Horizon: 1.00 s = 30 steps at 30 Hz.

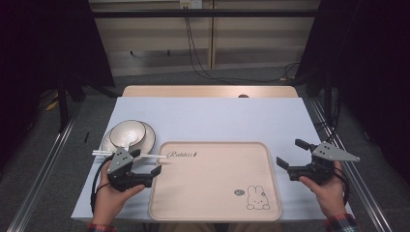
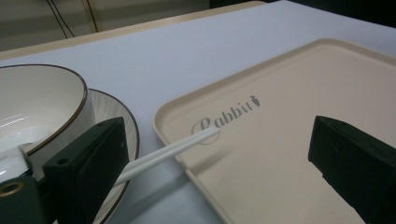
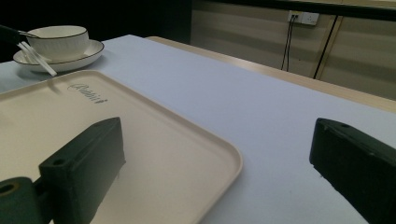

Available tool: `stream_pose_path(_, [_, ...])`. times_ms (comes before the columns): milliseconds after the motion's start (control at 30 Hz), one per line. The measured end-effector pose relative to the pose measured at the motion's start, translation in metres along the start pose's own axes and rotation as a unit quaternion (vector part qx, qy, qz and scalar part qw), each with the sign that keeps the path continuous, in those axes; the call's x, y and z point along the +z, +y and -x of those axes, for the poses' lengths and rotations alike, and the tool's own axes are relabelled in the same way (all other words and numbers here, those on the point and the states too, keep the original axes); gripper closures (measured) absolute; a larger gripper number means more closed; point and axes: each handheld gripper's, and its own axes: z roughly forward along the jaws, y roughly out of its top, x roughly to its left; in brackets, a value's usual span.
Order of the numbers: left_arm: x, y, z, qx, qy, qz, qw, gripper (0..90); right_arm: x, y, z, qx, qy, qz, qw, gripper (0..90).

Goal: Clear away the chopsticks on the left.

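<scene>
A pale blue table (image 1: 212, 116) stood before wooden wall panels, with a beige tray (image 1: 215, 193) at its near middle.

High view: a bowl (image 1: 127, 134) sat on a plate (image 1: 147, 137) just beyond the tray's left far corner. White chopsticks (image 1: 145, 156) lay across the plate's near edge, long axis running left to right, tips over the tray's left rim. The left gripper (image 1: 147, 166) sat just beside them, at their near side, jaws spread. The right gripper (image 1: 290, 154) was held well apart at the tray's right side, jaws likewise spread and empty.

Left gripper view: the chopsticks (image 2: 173, 149) passed beyond the left jaw, tips resting on the tray (image 2: 289, 140) by its printed word. Nothing was pinched.

Right gripper view: the bowl (image 3: 60, 39), plate (image 3: 88, 53) and chopsticks (image 3: 37, 58) appeared far off across the tray (image 3: 154, 140).

Judgement: the left hand was much the nearer; a grasp would call for closing across the chopsticks' long axis.
</scene>
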Motion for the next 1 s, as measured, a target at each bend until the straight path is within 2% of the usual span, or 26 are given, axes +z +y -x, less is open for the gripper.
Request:
stream_pose_path(100, [0.002, 0.001, 0.001, 0.002, -0.005, -0.005, 1.0000, 6.2, 0.000, 0.000, 0.000, -0.002, 0.002, 0.000, 1.0000, 2.5])
stream_pose_path(200, [0.005, 0.004, 0.002, 0.004, -0.022, -0.006, 0.9997, 6.4, 0.000, 0.000, 0.000, 0.001, 0.003, 0.000, 1.0000, 2.5])
stream_pose_path(367, [0.008, 0.007, 0.001, 0.004, -0.020, -0.011, 0.9997, 6.4, -0.001, 0.001, 0.000, 0.005, 0.005, 0.003, 1.0000, 2.5])
stream_pose_path(433, [0.010, 0.008, 0.000, 0.004, -0.026, -0.010, 0.9996, 6.6, -0.001, 0.001, 0.000, 0.005, 0.005, 0.002, 1.0000, 2.5])
stream_pose_path(567, [0.013, 0.012, 0.000, 0.014, -0.024, -0.026, 0.9993, 6.9, -0.001, 0.001, -0.001, 0.003, 0.001, 0.001, 1.0000, 2.5])
stream_pose_path(767, [0.017, 0.015, 0.000, 0.021, -0.029, -0.032, 0.9988, 7.2, 0.000, 0.001, -0.001, 0.004, 0.005, 0.000, 1.0000, 2.5])
stream_pose_path(800, [0.018, 0.017, -0.001, 0.028, -0.027, -0.040, 0.9984, 7.2, 0.000, 0.001, -0.001, 0.003, 0.004, -0.001, 1.0000, 2.5])
stream_pose_path(1000, [0.023, 0.018, -0.001, 0.038, -0.032, -0.056, 0.9972, 7.5, 0.000, 0.001, -0.001, -0.002, 0.005, -0.001, 1.0000, 2.5])
